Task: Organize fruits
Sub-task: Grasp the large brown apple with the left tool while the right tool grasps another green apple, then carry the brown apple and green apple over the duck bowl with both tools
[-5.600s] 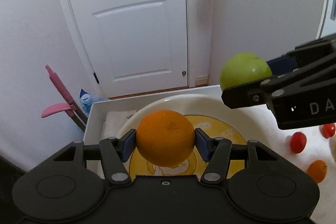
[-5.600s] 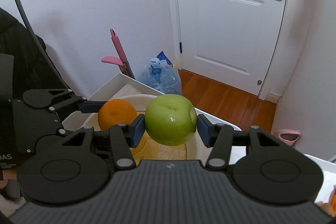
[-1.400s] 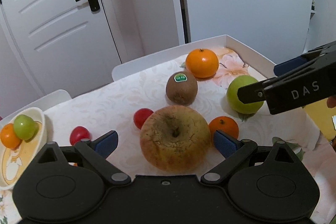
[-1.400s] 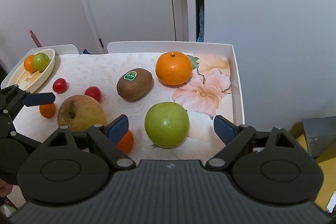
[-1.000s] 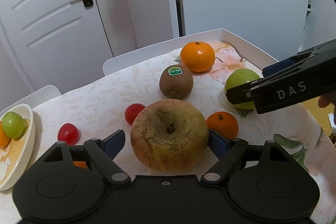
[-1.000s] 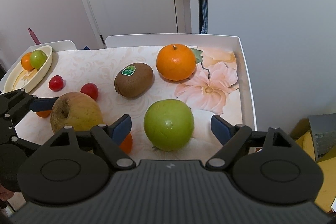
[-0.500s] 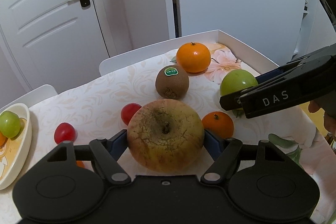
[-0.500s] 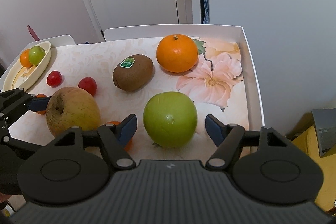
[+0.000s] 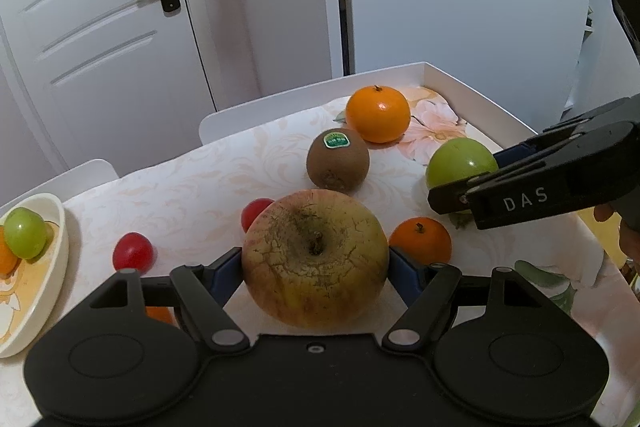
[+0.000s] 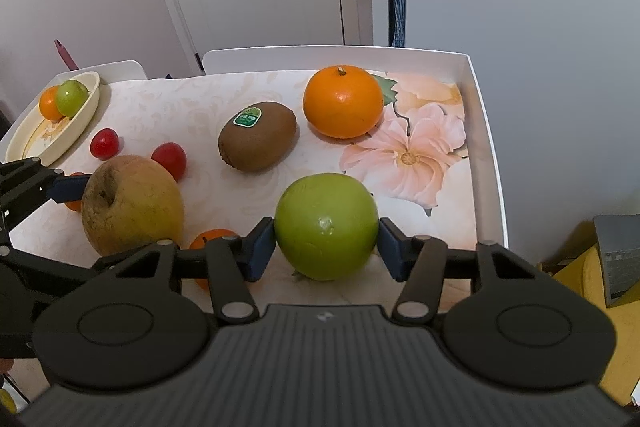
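Note:
My left gripper [image 9: 316,267] is shut on a big russet yellow-red apple [image 9: 315,257], which also shows in the right wrist view [image 10: 132,205]. My right gripper [image 10: 326,247] is shut on a green apple [image 10: 326,225], seen in the left wrist view [image 9: 460,163] at the right. Both fruits rest on the flowered table. A cream bowl [image 10: 80,125] at the far left holds a small orange [image 10: 49,103] and a small green apple [image 10: 71,98].
On the table lie a kiwi [image 10: 258,135], a large orange [image 10: 342,101], two red cherry tomatoes [image 10: 105,143] [image 10: 170,159] and a small tangerine [image 9: 420,241]. The table has a raised white rim [image 10: 486,147]. White doors stand behind.
Both grippers came from the bowl to the fruits on the table, moved in around the russet apple and the green apple, and their jaws closed onto them.

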